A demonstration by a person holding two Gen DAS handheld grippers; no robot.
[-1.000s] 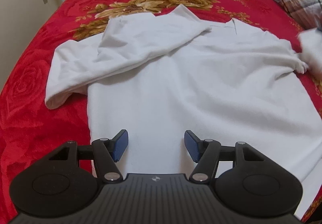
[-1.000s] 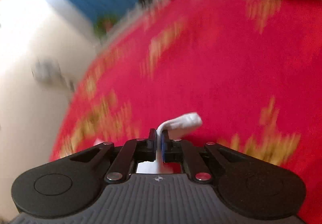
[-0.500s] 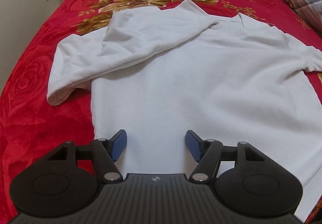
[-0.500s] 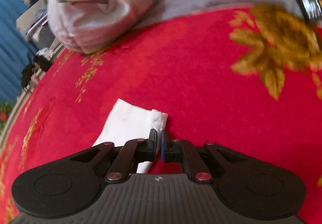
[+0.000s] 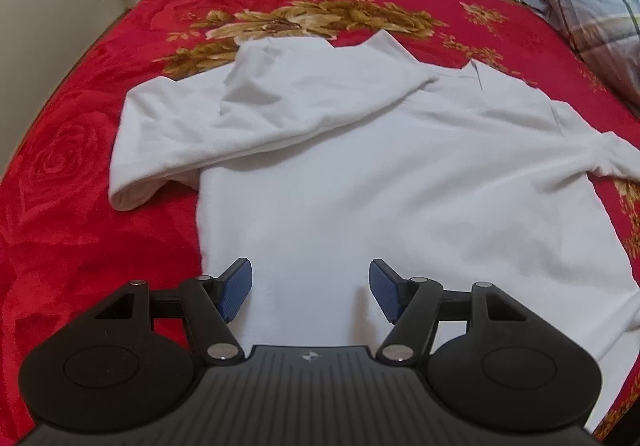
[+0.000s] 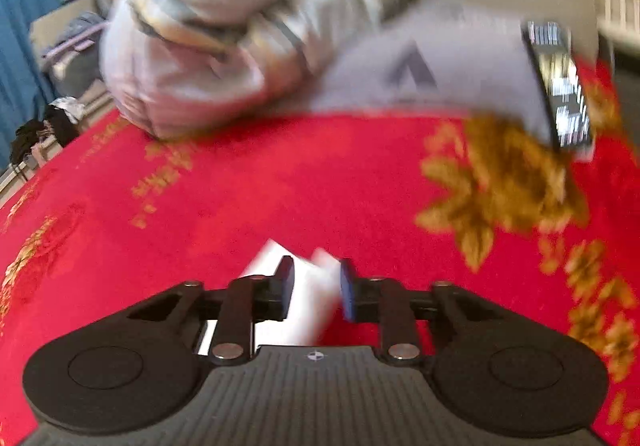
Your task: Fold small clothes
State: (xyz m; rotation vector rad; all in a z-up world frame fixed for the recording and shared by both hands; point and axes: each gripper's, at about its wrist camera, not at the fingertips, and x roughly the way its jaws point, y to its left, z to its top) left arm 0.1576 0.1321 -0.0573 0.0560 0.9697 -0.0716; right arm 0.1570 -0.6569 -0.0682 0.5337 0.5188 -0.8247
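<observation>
A red floral bed [image 5: 100, 149] filled both views. The right hand-held gripper [image 6: 316, 288] had just been opening, sleeve cuff [image 6: 308, 286] loose between its jaws; it should retreat cleanly. The left hand-held gripper [image 5: 310, 286] hung spread over the white shirt [image 5: 380, 181].

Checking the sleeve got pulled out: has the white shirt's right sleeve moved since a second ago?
Yes. The sleeve now lies flat, out toward the right edge of the red blanket.
</observation>
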